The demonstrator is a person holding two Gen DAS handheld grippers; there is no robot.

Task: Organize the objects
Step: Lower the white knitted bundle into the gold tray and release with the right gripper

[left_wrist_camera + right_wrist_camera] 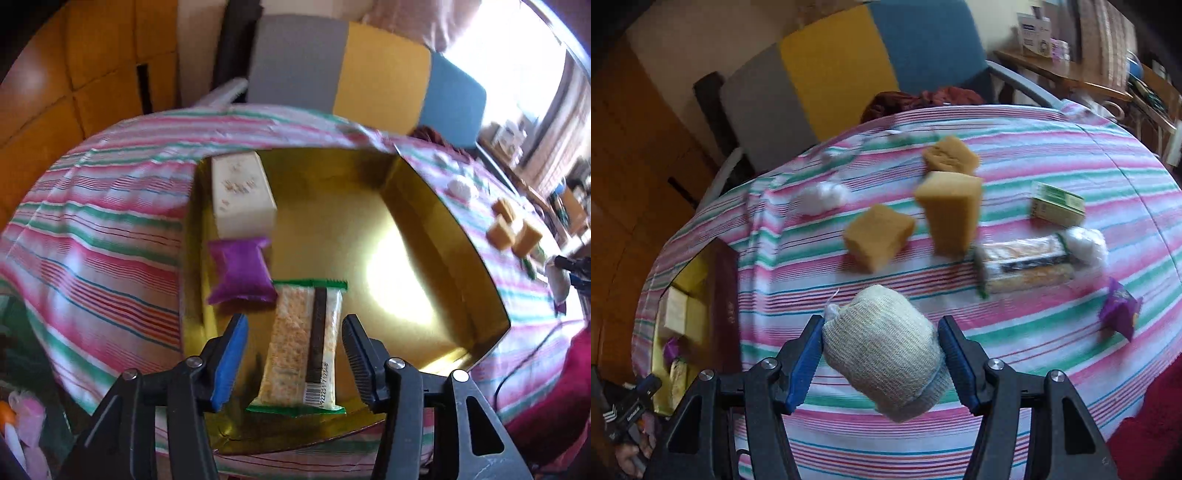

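Note:
In the left wrist view a gold-lined box [417, 206] holds a cream carton [242, 192], a purple pouch [240, 271] and a clear cracker pack with green ends [303, 343]. My left gripper [295, 354] is open, its fingers on either side of the cracker pack, apart from it. In the right wrist view my right gripper [881, 350] is shut on a rolled beige knit cloth [882, 347], held above the striped tablecloth. The box [720, 280] shows at the left edge.
On the striped cloth [1034, 147] lie three yellow sponges [879, 236], white cotton balls [823, 195], a green-and-cream carton [1058, 205], a second cracker pack [1027, 266] and a purple pouch [1119, 308]. A grey, yellow and blue chair [842, 70] stands behind the table.

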